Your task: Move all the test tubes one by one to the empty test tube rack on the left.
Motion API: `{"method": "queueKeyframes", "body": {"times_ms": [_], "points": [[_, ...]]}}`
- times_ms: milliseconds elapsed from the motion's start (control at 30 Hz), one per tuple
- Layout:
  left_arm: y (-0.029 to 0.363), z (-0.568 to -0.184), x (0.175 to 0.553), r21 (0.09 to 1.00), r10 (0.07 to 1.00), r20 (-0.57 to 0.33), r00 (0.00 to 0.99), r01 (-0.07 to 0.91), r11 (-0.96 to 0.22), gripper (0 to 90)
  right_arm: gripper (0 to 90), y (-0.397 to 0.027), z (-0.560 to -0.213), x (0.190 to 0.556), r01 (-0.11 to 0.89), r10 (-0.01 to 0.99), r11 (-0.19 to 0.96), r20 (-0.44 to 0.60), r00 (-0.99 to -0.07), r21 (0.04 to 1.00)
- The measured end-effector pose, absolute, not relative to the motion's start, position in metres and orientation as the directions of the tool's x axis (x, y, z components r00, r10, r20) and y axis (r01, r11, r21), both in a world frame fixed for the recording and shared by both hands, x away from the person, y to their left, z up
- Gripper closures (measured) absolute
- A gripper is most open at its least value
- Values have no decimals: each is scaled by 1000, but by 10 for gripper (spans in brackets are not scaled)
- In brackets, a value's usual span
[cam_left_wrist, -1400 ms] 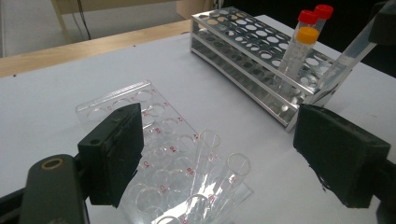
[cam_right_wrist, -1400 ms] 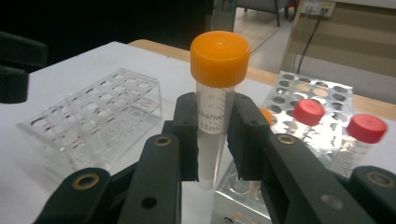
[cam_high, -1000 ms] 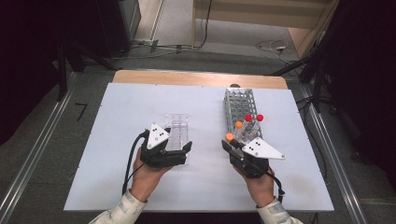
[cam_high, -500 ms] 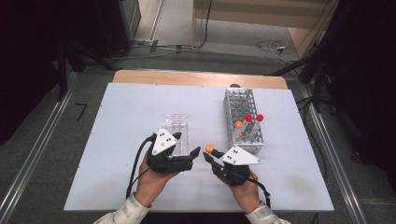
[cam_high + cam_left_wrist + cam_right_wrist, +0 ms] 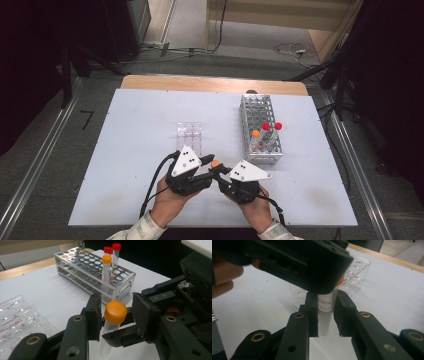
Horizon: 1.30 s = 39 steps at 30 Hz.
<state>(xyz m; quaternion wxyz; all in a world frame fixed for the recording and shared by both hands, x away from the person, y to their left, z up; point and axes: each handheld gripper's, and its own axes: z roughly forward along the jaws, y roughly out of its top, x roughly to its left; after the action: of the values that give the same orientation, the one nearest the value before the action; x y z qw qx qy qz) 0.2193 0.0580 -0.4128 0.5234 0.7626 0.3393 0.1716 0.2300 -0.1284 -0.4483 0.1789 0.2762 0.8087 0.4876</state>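
On the table [image 5: 125, 150], a metal rack [image 5: 260, 125] stands toward the right, three capped tubes [image 5: 265, 134] upright in its near end. Left of it lies a clear plastic tray [image 5: 189, 135]. Nearer the person — just in front of the tray — the left gripper [image 5: 207, 161] and right gripper [image 5: 217, 172] meet, a tube [image 5: 112, 322] upright between both pairs of jaws.

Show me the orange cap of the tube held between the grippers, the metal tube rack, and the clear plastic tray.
orange cap [image 5: 115, 312], left gripper view, on its top face.
metal tube rack [image 5: 252, 107], high view, on its perforated top plate.
clear plastic tray [image 5: 189, 131], high view, on its far half.
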Motion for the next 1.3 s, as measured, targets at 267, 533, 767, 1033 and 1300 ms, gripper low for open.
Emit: {"method": "queueKeyframes", "body": {"times_ms": [267,533,767,1033,1300], "points": [[59,-412,219,914,701,-89,708,338,-226,701,711,-128,-446,228,273,617,367,-13,-787,889],[80,-389,218,921,702,-128,701,346,-177,707,490,-133,-440,227,266,582,358,8,-813,895],[103,-373,219,929,739,-129,661,342,-143,708,467,-139,-437,228,271,589,347,16,-808,898],[121,-369,226,938,798,-105,593,327,-120,707,469,-142,-438,230,271,593,350,12,-805,897],[119,-367,236,948,831,-62,553,293,-125,707,476,-145,-438,233,278,607,344,14,-794,897]]}}
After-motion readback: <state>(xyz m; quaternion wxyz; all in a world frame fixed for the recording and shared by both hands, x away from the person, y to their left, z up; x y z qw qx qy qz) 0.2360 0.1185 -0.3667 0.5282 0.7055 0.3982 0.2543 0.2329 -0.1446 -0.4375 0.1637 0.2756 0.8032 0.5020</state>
